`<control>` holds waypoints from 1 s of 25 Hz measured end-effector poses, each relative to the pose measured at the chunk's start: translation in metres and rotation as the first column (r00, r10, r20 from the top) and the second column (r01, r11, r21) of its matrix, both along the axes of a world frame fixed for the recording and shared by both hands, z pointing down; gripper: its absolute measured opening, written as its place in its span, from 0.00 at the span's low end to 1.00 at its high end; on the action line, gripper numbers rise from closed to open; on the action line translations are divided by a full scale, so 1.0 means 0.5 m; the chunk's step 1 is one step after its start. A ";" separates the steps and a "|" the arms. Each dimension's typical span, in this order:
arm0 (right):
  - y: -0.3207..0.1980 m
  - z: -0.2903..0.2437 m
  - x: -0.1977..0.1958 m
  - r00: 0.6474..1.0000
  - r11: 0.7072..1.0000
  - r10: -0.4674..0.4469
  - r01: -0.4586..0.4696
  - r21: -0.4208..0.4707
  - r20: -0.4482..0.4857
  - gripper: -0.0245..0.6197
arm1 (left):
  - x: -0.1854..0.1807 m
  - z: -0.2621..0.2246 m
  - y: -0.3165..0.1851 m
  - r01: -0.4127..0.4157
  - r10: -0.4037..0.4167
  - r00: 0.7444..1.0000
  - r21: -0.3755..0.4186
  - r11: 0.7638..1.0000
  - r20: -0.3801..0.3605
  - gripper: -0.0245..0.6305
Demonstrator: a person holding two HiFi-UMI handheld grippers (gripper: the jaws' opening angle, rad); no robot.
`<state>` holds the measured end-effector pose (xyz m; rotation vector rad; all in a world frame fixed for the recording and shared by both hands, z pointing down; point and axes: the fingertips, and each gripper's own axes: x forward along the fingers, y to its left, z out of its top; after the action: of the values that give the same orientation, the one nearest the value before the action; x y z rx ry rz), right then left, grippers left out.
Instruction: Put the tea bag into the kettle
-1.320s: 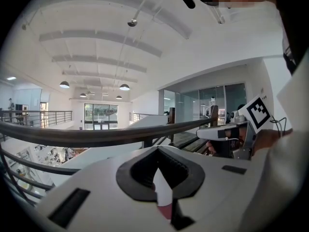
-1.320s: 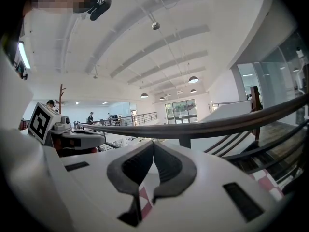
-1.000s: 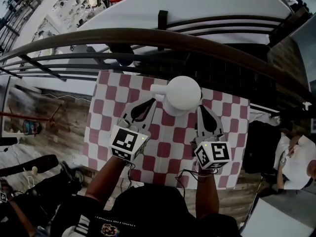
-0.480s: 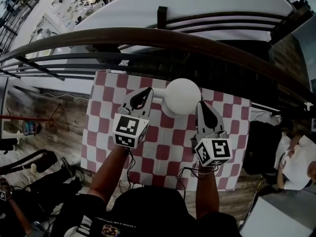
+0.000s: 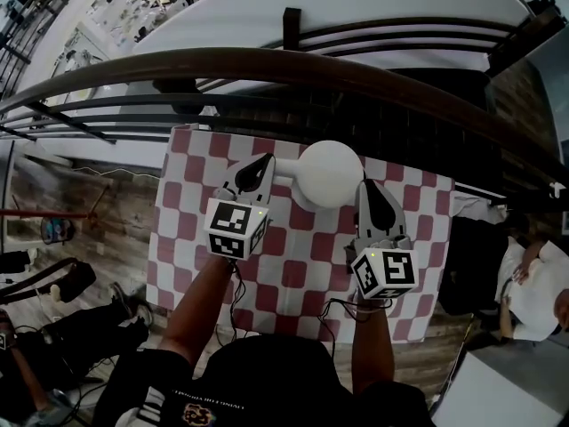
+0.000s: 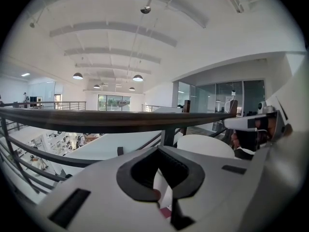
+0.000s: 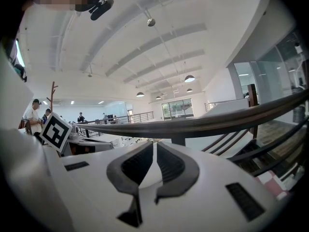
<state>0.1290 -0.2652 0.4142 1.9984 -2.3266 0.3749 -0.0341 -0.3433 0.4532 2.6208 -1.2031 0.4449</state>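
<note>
Left gripper [image 5: 265,160] sat over the checked cloth [image 5: 187,229], nose right at the white stub [image 5: 283,178] sticking out of the kettle's left side. Couldn't tell if that stub was spout or handle. In the left gripper view [image 6: 159,151] the fingertips met at the front. Only the oval hollow behind them was open, and it showed kettle white and a bit of red cloth, with nothing visibly pinched.

Kettle [image 5: 331,172] stood upright mid-table, between the two grippers and near the far edge by the rail [image 5: 267,65]. From above it read as a closed white dome with no mouth showing, so I judged the lid was on. The left gripper view showed the same dome [image 6: 205,146] just past the jaws.

Right gripper [image 5: 366,187] was just beside the kettle's right flank. Fingers were pressed together down to a hairline slit [image 7: 154,146]. A pale sliver showed in that slit, and I couldn't tell whether it was something held or just the kettle behind.

Tea bag: not made out in any view, neither on the cloth nor clearly in either gripper.

How I'd run the step:
- Confirm where the bag is first. If it's in the right jaws, keep them clamped.
- Use the left gripper to steady the kettle or lift the lid. Grip squarely so the kettle doesn't skate on the cloth toward the edge.
- Bring the bag over the centre of the mouth and lower it inside before letting go.
- Risks: knocking the kettle with closed jaws, or dropping the bag on the dome.
</note>
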 end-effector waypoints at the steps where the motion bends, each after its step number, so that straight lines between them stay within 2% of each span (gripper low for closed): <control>1: 0.001 0.001 0.002 1.000 1.000 0.007 -0.008 0.001 0.003 0.06 | 0.000 0.001 0.000 -0.001 0.001 1.000 -0.001 1.000 0.005 0.04; 6: 0.000 0.008 0.010 0.999 0.999 0.033 -0.033 -0.013 0.023 0.08 | -0.001 0.007 -0.002 -0.008 0.008 1.000 -0.009 1.000 0.007 0.04; 8: -0.002 0.014 0.014 0.998 0.999 0.041 -0.039 -0.025 0.053 0.14 | -0.001 0.008 -0.003 -0.012 0.012 1.000 -0.008 1.000 0.007 0.04; 12: -0.002 0.042 0.022 0.985 0.996 0.063 -0.053 -0.065 0.161 0.19 | -0.001 0.011 -0.002 -0.007 0.007 1.000 -0.007 1.000 0.003 0.04; 17: 0.001 0.085 0.021 0.949 0.991 0.089 -0.054 -0.123 0.302 0.22 | -0.001 0.014 0.002 -0.003 0.003 1.000 -0.007 1.000 -0.001 0.04; 20: -0.002 0.086 0.017 0.927 0.992 0.084 -0.043 -0.119 0.365 0.24 | 0.000 0.013 -0.001 -0.004 0.004 1.000 -0.009 1.000 -0.006 0.04; 22: -0.006 0.076 0.009 0.923 0.994 0.068 -0.031 -0.103 0.378 0.24 | 0.000 0.013 -0.001 -0.004 0.004 1.000 -0.011 1.000 -0.008 0.04; 25: -0.010 0.039 -0.003 0.950 0.998 0.044 -0.028 -0.055 0.310 0.24 | -0.001 0.010 0.000 0.001 -0.001 1.000 -0.009 1.000 -0.011 0.04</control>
<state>0.1276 -0.2703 0.4336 2.0932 -2.4240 0.7973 -0.0344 -0.3435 0.4583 2.6121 -1.1960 0.4335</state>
